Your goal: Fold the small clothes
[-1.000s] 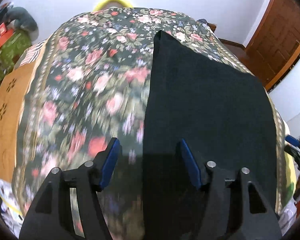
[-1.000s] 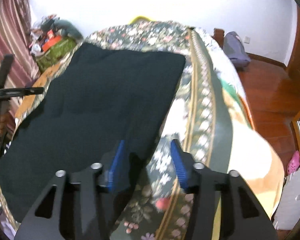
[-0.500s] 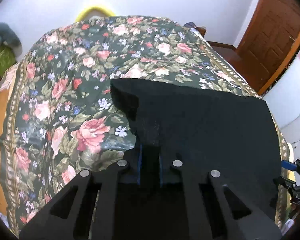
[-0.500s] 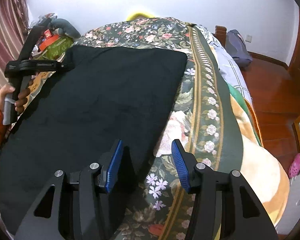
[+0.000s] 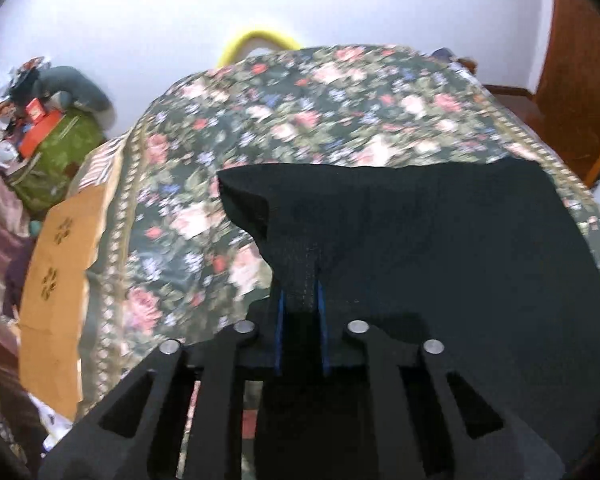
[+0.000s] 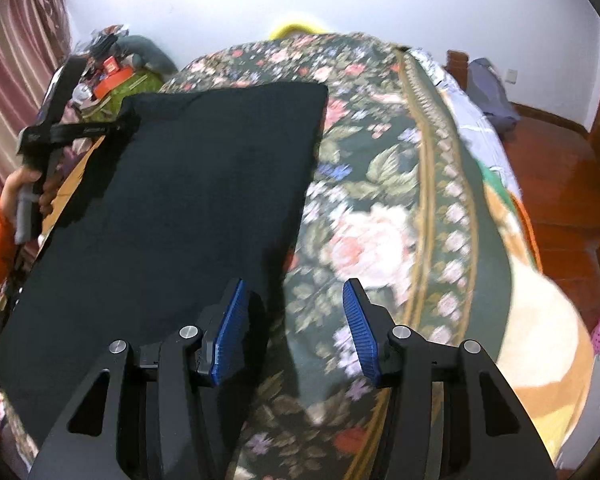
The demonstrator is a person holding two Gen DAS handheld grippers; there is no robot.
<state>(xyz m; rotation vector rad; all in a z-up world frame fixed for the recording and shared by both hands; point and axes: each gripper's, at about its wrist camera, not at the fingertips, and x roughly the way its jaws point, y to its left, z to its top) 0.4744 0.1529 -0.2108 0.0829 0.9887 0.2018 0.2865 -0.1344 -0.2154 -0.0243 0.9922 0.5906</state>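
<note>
A black cloth (image 5: 440, 240) lies spread on the floral bedspread (image 5: 300, 112). My left gripper (image 5: 300, 308) has a lifted corner of it pinched between its blue pads, and the fabric rises in a peak from the jaws, which are opening slightly. In the right wrist view the same black cloth (image 6: 180, 200) covers the left half of the bed, and the left gripper (image 6: 126, 126) holds its far left corner, gripped by a person's hand (image 6: 20, 184) in an orange sleeve. My right gripper (image 6: 292, 316) is open above the cloth's near right edge, with nothing between its fingers.
A pile of clutter (image 5: 40, 132) sits left of the bed, beside a tan blanket (image 5: 60, 280) at the bed's left edge. A wooden door (image 5: 580, 60) stands at the right. Red-brown floor (image 6: 560, 180) and a purple bag (image 6: 492, 92) lie right of the bed.
The left gripper went from open over the cloth's edge to shut on its corner, then lifted and pulled it. The right gripper stayed open and hardly moved.
</note>
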